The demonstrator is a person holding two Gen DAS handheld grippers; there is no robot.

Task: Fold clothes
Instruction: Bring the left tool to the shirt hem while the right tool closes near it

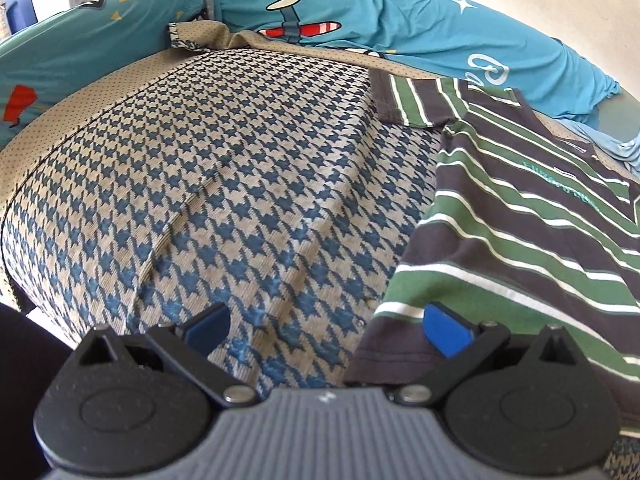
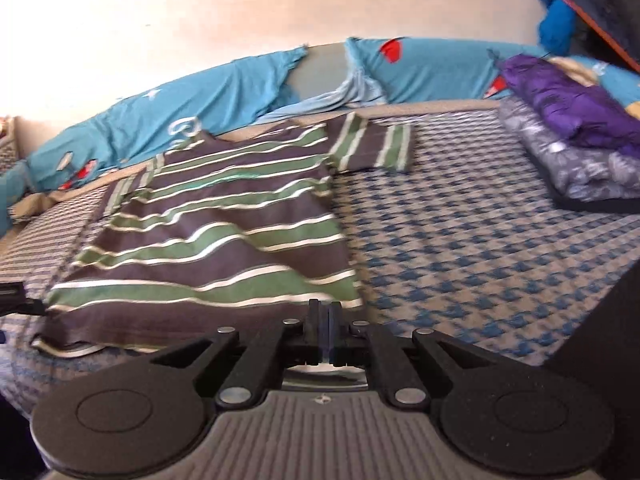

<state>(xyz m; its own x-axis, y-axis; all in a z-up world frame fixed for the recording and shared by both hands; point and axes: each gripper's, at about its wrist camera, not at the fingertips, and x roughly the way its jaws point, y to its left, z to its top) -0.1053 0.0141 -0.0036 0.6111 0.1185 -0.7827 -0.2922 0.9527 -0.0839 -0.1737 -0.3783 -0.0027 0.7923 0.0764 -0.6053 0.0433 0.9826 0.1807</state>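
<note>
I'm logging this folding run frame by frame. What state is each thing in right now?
Striped shirt: spread flat on the houndstooth cover, unfolded, both sleeves out.
Left gripper: open, fingers apart at the shirt's hem corner, holding nothing.
Right gripper: fingers shut at the hem edge; whether cloth is pinched cannot be told.
Purple garment: folded, stacked on a folded grey patterned garment.
Blue airplane-print sheet: rumpled against the wall.

Teal lettering on the striped shirt (image 1: 520,216), ahead-right of the left fingers, too blurred to read; nothing else legible.
</note>
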